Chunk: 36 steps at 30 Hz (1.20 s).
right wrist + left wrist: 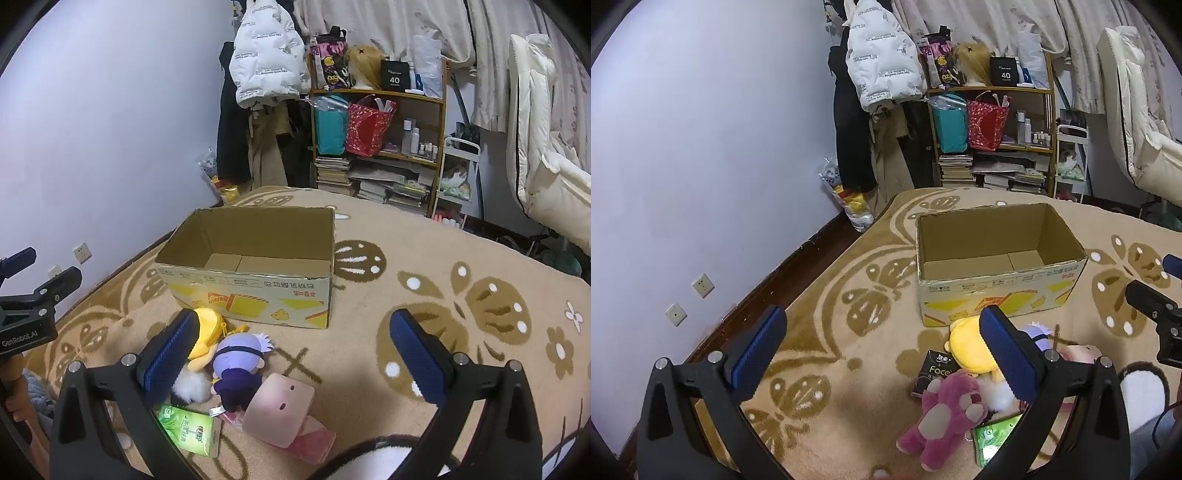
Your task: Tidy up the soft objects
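An open, empty cardboard box stands on the beige patterned rug. In front of it lies a pile of soft toys: a pink bear, a yellow plush, a purple-haired doll and a pink cube plush. My left gripper is open and empty, above the rug left of the pile. My right gripper is open and empty, above the doll and cube plush.
A black tissue pack, a green tissue pack and a pink pack lie among the toys. A shelf with bags and books, hanging coats and a white chair stand behind the rug.
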{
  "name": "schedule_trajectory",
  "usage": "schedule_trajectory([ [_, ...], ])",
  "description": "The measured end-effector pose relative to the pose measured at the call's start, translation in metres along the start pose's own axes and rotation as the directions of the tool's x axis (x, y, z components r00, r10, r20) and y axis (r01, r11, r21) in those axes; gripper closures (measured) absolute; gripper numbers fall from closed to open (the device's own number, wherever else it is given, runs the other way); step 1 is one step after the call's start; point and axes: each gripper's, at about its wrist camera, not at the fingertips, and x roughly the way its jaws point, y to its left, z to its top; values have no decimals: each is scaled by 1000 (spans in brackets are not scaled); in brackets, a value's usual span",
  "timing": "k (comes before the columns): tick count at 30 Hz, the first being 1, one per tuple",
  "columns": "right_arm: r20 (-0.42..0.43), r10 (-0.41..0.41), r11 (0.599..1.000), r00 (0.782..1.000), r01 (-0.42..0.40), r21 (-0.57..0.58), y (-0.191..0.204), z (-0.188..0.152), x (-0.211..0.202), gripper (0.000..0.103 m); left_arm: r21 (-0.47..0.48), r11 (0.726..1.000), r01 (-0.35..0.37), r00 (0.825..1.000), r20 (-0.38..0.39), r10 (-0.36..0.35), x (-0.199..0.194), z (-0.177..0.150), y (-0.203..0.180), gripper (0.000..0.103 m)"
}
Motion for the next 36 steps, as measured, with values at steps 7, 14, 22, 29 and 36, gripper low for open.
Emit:
schedule_trajectory([
  [7, 5, -2, 1000, 1000, 2, 0, 0, 0, 0, 0, 1, 1000, -14, 1000, 11, 14, -4, -2, 0, 0],
  [14, 3, -4, 1000, 1000, 4, 1, 0, 1, -1, 0, -5, 1000, 1, 1000, -18, -1, 6, -4, -2, 0],
  [22, 0, -3, 1000, 1000, 3, 2, -1, 0, 1, 0, 6, 1000, -18, 1000, -24, 18, 6, -3, -1, 0],
  [29, -5, -5, 1000, 1000, 5, 7, -1, -2, 3, 0, 23, 1000, -7, 1000, -20, 8, 5, -3, -4, 0],
  [36, -7, -4, 1000, 1000, 4, 8, -1, -1, 3, 0, 27, 1000, -7, 1000, -22, 8, 5, -2, -6, 0],
])
